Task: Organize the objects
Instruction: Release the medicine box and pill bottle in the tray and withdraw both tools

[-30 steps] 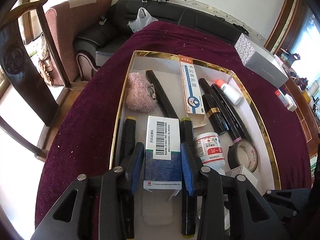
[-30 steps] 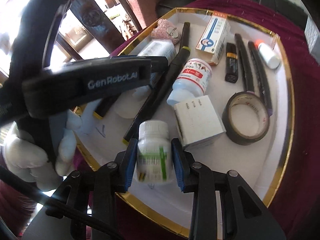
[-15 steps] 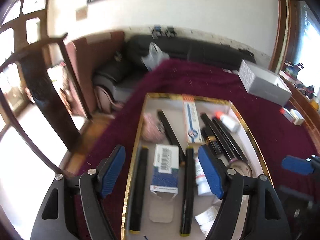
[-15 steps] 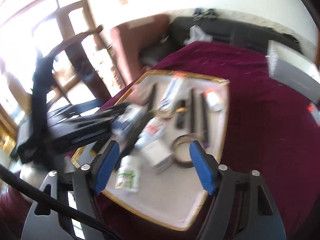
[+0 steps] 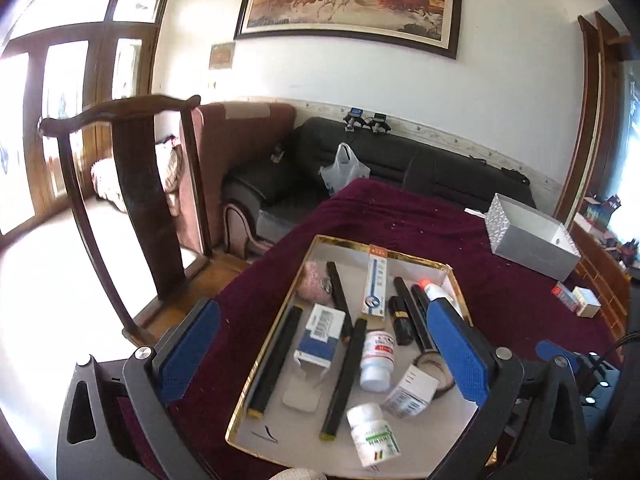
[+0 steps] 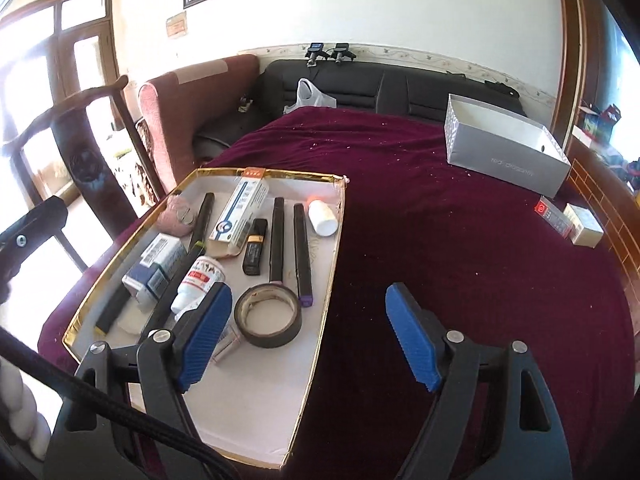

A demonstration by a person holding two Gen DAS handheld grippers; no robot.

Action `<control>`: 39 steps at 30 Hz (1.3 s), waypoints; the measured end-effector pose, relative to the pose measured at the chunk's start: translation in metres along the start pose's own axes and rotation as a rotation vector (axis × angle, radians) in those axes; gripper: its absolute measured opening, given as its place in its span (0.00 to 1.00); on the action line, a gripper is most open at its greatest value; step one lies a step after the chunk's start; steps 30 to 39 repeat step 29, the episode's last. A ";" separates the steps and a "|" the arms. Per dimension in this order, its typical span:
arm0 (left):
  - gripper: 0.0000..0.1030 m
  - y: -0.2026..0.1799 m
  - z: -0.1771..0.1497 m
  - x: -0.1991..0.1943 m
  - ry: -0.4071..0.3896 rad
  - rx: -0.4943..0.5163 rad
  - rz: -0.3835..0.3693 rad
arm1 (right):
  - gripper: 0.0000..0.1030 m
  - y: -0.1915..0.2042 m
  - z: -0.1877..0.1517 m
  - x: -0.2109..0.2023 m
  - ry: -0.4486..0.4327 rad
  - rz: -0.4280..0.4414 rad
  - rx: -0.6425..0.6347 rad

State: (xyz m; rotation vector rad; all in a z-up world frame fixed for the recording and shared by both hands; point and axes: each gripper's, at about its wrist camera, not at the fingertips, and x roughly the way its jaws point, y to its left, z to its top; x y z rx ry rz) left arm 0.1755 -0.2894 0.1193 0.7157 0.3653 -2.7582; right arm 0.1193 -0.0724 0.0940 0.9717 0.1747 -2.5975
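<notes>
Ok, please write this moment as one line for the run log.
left claw: open, empty | right claw: open, empty | blue-white box, green-label bottle: lying in gold-rimmed tray | phase: both claws above tray

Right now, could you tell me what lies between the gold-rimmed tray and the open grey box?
Only bare maroon tablecloth between the gold-rimmed tray and the open grey box, in the right wrist view.

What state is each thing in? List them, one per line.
left gripper: open, empty
right gripper: open, empty
blue medicine box: flap open, lying flat
green-label bottle: capped, on its side
red-label bottle: capped, on its side
tape roll: lying flat
silver box: lidless
</notes>
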 end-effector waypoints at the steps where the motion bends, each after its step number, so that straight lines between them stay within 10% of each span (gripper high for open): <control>1: 0.99 0.001 -0.001 -0.001 0.010 -0.006 -0.004 | 0.78 0.002 0.000 0.000 0.002 0.002 -0.012; 11: 0.99 -0.002 -0.004 -0.018 -0.047 0.038 0.138 | 0.78 0.017 -0.006 0.001 0.006 0.007 -0.081; 39: 0.99 0.009 -0.015 -0.002 0.034 0.001 0.207 | 0.78 0.022 -0.012 0.000 0.018 0.006 -0.111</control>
